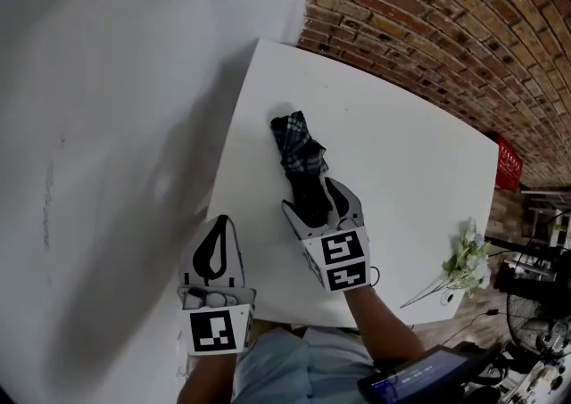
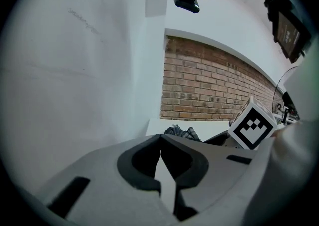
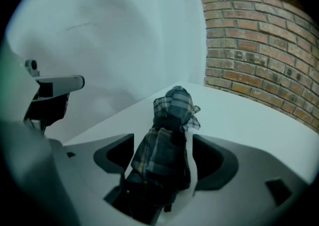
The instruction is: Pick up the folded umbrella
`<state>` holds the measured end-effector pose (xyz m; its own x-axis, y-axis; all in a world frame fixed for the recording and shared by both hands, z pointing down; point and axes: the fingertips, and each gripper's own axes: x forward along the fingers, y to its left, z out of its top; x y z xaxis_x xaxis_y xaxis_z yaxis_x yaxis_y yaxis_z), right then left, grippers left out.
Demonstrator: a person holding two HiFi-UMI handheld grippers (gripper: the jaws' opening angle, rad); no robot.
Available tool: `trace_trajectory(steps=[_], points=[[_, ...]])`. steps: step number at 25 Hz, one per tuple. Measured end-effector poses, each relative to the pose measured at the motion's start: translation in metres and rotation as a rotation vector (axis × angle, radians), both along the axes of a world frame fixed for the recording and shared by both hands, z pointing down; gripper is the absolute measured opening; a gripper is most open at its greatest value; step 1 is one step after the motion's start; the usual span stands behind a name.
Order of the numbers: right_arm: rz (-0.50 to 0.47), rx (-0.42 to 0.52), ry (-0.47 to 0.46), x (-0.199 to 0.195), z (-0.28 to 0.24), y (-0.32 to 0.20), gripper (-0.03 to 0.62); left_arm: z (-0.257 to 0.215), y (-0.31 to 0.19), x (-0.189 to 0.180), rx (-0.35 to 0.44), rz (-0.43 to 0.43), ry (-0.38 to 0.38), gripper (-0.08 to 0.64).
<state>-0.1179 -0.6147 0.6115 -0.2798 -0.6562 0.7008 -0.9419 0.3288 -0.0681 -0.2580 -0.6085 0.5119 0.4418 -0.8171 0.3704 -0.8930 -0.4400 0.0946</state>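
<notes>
Right gripper (image 1: 315, 201) spread round the umbrella (image 1: 297, 151); left gripper (image 1: 220, 223) pressed together, empty, left of the umbrella. Red sign (image 1: 508, 163) illegible.

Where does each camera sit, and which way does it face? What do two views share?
Head view: on the person's head, facing steeply down at the white table; left gripper, right gripper and forearms show.
Left gripper view: rides the left gripper, facing along its shut jaws toward the brick wall.
Right gripper view: rides the right gripper, facing along its apart jaws around the folded umbrella.
Shared: both gripper views show the umbrella.
</notes>
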Motion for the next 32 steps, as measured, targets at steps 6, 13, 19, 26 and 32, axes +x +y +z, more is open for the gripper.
trace_trajectory(steps=[6,13,19,26,32], points=[[0.005,-0.074,-0.013,-0.001,0.018,0.003,0.368,0.005,-0.002,-0.003,-0.002,-0.009,0.000,0.006],[0.008,-0.092,-0.014,0.000,0.017,0.001,0.360,0.009,-0.005,-0.003,-0.032,-0.026,0.000,0.007],[0.006,-0.096,-0.001,-0.001,0.018,-0.002,0.352,0.013,-0.007,-0.003,-0.037,-0.019,-0.006,0.006],[0.012,-0.096,0.029,0.001,0.019,-0.002,0.321,0.016,-0.010,-0.001,-0.043,-0.019,-0.002,0.006],[0.019,-0.095,0.047,0.006,0.020,-0.001,0.276,0.015,-0.011,0.000,-0.041,-0.018,-0.008,0.006]])
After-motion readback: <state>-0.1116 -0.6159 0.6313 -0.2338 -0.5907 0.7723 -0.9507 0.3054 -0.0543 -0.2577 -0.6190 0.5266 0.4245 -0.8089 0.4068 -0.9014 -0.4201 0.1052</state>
